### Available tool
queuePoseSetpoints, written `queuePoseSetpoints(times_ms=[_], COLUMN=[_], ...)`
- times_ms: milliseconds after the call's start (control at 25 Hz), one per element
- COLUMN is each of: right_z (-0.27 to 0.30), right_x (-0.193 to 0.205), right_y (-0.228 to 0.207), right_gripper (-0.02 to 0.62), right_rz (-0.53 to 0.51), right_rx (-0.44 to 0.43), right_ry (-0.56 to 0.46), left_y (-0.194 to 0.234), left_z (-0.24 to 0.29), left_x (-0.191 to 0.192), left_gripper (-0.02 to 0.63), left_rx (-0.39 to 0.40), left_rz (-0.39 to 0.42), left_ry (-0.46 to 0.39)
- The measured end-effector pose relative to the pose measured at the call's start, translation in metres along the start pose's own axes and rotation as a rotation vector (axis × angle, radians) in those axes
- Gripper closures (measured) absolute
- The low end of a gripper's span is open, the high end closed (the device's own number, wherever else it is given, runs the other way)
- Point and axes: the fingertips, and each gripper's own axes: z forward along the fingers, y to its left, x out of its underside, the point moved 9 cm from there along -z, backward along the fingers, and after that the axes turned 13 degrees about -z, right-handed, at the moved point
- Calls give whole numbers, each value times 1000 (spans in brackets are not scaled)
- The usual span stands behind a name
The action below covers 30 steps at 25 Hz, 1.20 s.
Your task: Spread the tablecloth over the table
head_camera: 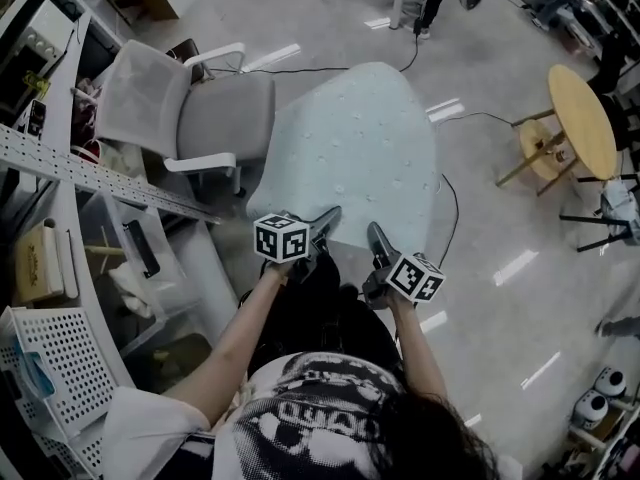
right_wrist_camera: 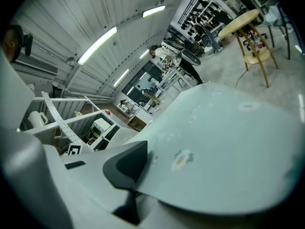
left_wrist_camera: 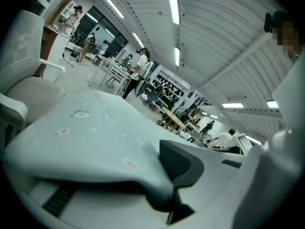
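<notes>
A pale blue-green tablecloth (head_camera: 350, 148) with small printed spots billows flat in front of me, and whatever lies under it is hidden. My left gripper (head_camera: 328, 216) is shut on its near edge at the left. In the left gripper view the tablecloth (left_wrist_camera: 95, 132) drapes over the jaws beside one dark pad (left_wrist_camera: 178, 163). My right gripper (head_camera: 374, 232) is shut on the near edge a little to the right. The right gripper view shows the tablecloth (right_wrist_camera: 228, 147) running out from the jaws past a dark pad (right_wrist_camera: 125, 166).
A grey office chair (head_camera: 200, 113) stands just left of the cloth. Shelving (head_camera: 60, 158) and a white perforated basket (head_camera: 55, 358) line the left side. A round wooden table (head_camera: 583, 118) stands at the far right. Cables (head_camera: 452, 203) cross the floor. A person (left_wrist_camera: 140, 66) stands in the distance.
</notes>
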Motion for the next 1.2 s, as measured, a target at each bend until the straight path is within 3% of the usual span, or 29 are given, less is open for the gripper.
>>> queuePoseSetpoints(times_ms=[160,280,560,960,1200], right_z=[5,8,19,51,47], right_x=[28,46,87,117,124], right_y=[-9,-19,-43,-69,-80], right_gripper=[540,552,580,588,512], right_rz=[-24,11,207,350,352], right_rx=[31,49,69,102,80], right_ry=[47,66,69,61,45], left_y=[16,26,60,105,113], left_z=[7,12,17,35,36], left_x=[25,40,69,79,82], left_gripper=[517,518,529,534,511], left_rx=[-101,-133,-153,-194,-168], left_rz=[96,141,94,27,32], left_ry=[80,96,124,125,68])
